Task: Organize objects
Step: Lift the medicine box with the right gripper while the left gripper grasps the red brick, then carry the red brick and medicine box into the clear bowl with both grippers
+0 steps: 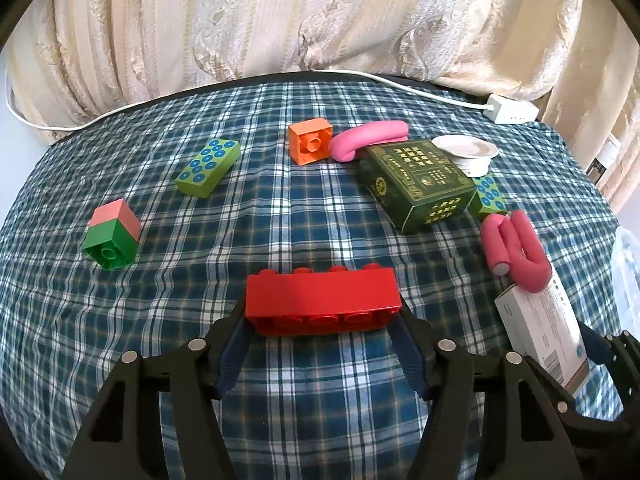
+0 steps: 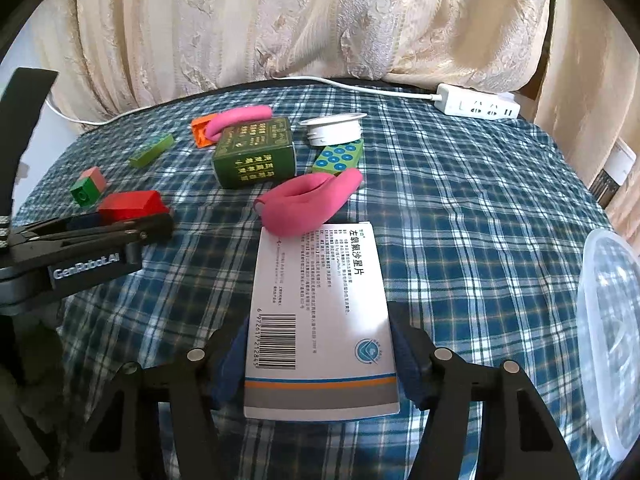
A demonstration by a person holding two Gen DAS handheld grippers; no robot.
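Note:
My left gripper (image 1: pixel 322 312) is shut on a long red brick (image 1: pixel 322 300), held crosswise just above the plaid cloth; it also shows in the right wrist view (image 2: pixel 132 205). My right gripper (image 2: pixel 320 344) is shut on a white medicine box (image 2: pixel 320 312), whose far end touches a pink foam curler (image 2: pixel 308 204). The box also shows at the right of the left wrist view (image 1: pixel 540 332). Further off lie a green tea box (image 1: pixel 416 184), an orange brick (image 1: pixel 310 142), a second pink curler (image 1: pixel 368 138), two green bricks with blue dots (image 1: pixel 208 168) (image 1: pixel 488 196) and a green-and-pink brick (image 1: pixel 112 236).
A white lid or cup (image 1: pixel 466 152) sits behind the tea box. A clear plastic container (image 2: pixel 612 320) stands at the right edge. A white power strip (image 2: pixel 476 106) and its cable lie along the table's back edge, in front of a cream curtain (image 2: pixel 300 20).

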